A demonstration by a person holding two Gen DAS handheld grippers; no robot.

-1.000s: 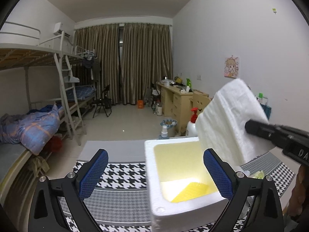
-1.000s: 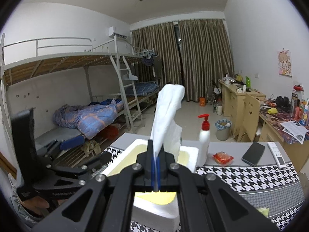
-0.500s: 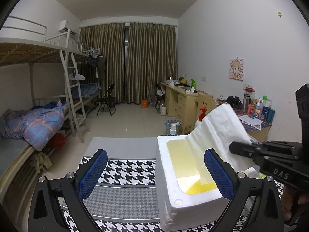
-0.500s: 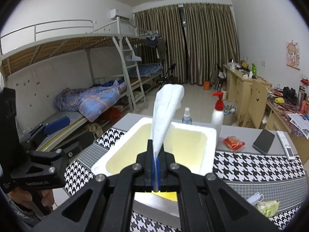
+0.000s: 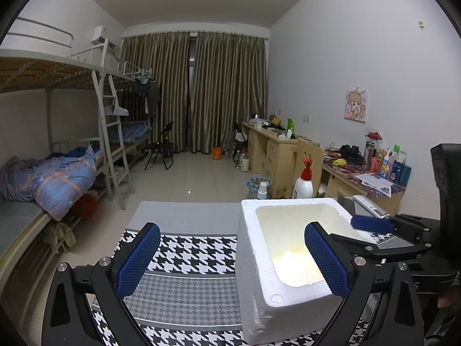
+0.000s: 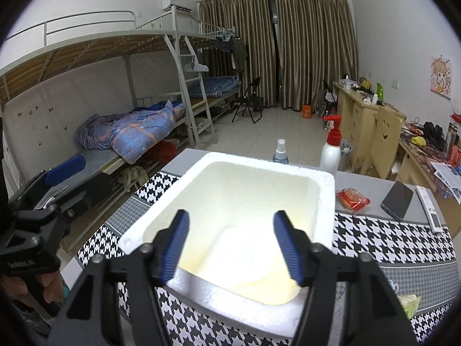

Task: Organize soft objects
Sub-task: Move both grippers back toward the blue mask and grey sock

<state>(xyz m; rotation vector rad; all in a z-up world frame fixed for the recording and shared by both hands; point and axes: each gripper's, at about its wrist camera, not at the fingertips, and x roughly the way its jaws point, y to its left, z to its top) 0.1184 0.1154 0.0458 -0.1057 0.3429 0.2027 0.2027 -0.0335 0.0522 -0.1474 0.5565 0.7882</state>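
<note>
A white foam box (image 6: 327,201) stands on the houndstooth table cloth (image 6: 389,236). A white folded cloth (image 6: 236,259) lies on its brightly lit floor. My right gripper (image 6: 231,219) hangs over the box's near rim; its jaws are opening and nothing is between them. In the left wrist view one of the right gripper's blue pads (image 5: 371,223) reaches over the box's (image 5: 250,245) right rim. My left gripper (image 5: 232,227) is open and empty just left of the box, its right finger in front of the opening. The glare inside hides the cloth there.
A red-capped pump bottle (image 6: 331,150) and a small spray bottle (image 6: 281,152) stand behind the box. To its right lie a red packet (image 6: 353,199), a phone (image 6: 397,200) and a remote (image 6: 429,204). A green packet (image 6: 409,302) sits at the near right.
The right gripper has gone from shut on the upright white cloth to open, and the cloth now lies in the box. The right gripper came lower and closer to the box. The left gripper stayed.
</note>
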